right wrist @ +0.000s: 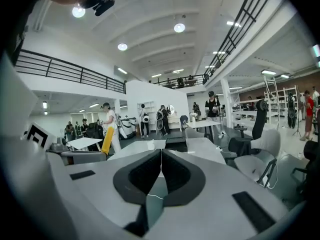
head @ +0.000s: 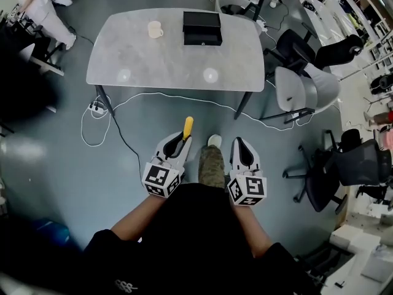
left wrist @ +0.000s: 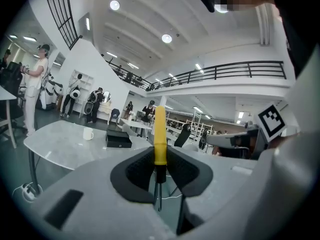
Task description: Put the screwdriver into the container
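Tongs first: L gripper (left wrist: 160, 153) is clamped on the screwdriver (left wrist: 160, 132). Pads sit narrow, pinching the black collar & thin shaft, w/ the yellow handle sticking out past the jaw tips and the shaft end pointing back toward the camera. R gripper (right wrist: 161, 158) has its pads pressed together, nothing btwn them.

Head view: both grippers are held low in front of the person's body, side by side, jaws pointing fwd toward the table (head: 178, 63) but well short of it. A camo trouser leg (head: 212, 166) and pale shoe (head: 214, 141) show btwn them. Screwdriver is up in the air over the blue-grey floor (head: 49, 165), well apart from the table.

Container (head: 202, 28) = black box on the far half of the table, right of centre. A pale mug (head: 155, 29) stands to its left, apart from it.

White cable (head: 184, 96) snakes across the floor by the table's near edge, & a power strip (head: 97, 108) lies near the left leg. Grey and black chairs (head: 304, 91) stand at the table's right side. A person in white (head: 37, 8) is at top left, away from the table.
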`<move>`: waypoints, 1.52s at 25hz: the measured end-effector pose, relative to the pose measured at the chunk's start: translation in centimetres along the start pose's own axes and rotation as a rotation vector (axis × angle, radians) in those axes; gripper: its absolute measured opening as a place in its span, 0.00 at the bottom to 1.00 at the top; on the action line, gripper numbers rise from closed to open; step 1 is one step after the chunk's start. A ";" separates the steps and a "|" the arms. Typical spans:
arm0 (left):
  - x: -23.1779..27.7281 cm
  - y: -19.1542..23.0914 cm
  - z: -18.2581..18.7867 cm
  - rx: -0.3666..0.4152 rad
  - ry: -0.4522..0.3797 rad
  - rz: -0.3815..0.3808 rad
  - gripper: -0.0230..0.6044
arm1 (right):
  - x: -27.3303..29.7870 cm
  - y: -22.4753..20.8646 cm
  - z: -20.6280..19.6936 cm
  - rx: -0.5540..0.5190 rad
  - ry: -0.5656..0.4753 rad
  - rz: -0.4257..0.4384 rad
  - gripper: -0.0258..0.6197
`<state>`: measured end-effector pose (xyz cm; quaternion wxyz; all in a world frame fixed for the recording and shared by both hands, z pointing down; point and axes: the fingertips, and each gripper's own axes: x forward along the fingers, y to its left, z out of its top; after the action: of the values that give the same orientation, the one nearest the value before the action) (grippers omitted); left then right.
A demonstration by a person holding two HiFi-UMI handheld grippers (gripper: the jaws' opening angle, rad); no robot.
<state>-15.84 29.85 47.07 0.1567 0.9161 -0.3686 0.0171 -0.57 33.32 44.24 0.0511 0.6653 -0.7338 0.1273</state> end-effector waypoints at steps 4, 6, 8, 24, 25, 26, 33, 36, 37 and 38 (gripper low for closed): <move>6.0 0.7 1.3 0.027 0.007 0.015 0.17 | 5.2 -4.7 1.9 -0.014 -0.017 0.020 0.06; 9.9 1.6 2.0 0.030 0.008 0.036 0.17 | 8.9 -7.5 3.0 -0.014 -0.012 0.037 0.06; 13.7 2.6 2.9 0.021 0.011 0.056 0.17 | 12.6 -10.1 4.4 0.007 -0.009 0.065 0.06; 29.9 8.0 8.1 0.064 0.066 0.203 0.17 | 28.5 -18.7 7.6 0.033 0.090 0.276 0.06; 30.5 8.2 8.2 0.071 0.068 0.214 0.17 | 28.9 -19.1 7.8 0.034 0.085 0.283 0.06; 31.1 8.4 8.2 0.077 0.068 0.224 0.17 | 29.4 -19.5 7.9 0.030 0.081 0.291 0.06; 33.9 9.9 9.1 0.056 0.070 0.299 0.17 | 34.2 -21.4 9.7 0.012 0.046 0.312 0.06; 34.6 11.0 9.1 0.111 0.116 0.288 0.17 | 35.8 -21.4 10.2 0.011 0.036 0.321 0.06; 34.9 11.8 9.1 0.124 0.128 0.283 0.17 | 36.4 -21.3 10.2 0.011 0.040 0.322 0.06; 35.3 12.6 9.1 0.131 0.140 0.281 0.17 | 37.0 -21.2 10.0 0.014 0.046 0.321 0.06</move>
<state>0.52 -5.10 47.07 0.1182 0.8604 -0.4793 0.1265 17.26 -6.67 46.16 0.0420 0.5369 -0.8284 0.1540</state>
